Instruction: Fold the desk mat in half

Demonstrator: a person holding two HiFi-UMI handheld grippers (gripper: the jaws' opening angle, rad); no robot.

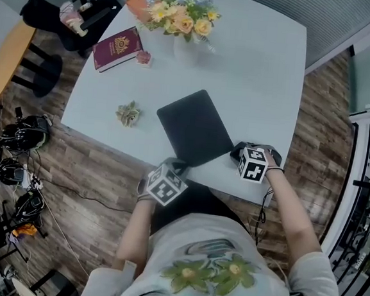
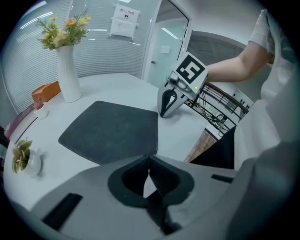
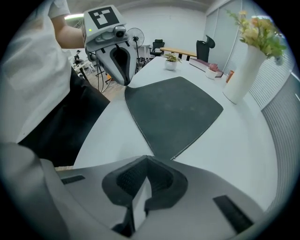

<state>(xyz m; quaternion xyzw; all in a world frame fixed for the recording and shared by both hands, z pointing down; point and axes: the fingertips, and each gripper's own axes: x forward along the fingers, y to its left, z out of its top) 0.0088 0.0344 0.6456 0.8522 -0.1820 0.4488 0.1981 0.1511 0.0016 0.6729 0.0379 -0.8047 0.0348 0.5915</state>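
A dark grey desk mat (image 1: 193,127) lies flat on the pale table (image 1: 268,74), its short edge close to the table's front edge. My left gripper (image 1: 177,166) is shut with its tips pinching the mat's near left corner (image 2: 151,151). My right gripper (image 1: 237,154) is shut on the near right corner (image 3: 161,154). In the left gripper view the right gripper (image 2: 162,114) touches down at the mat's far corner. The right gripper view shows the left gripper (image 3: 126,85) standing on the opposite corner. The mat (image 3: 173,110) shows no fold or lift.
A white vase of flowers (image 1: 185,23) stands at the back of the table, with a red book (image 1: 118,48) and a small pink item (image 1: 143,58) to its left. A little potted plant (image 1: 129,113) sits left of the mat. Cables (image 1: 19,162) lie on the wooden floor.
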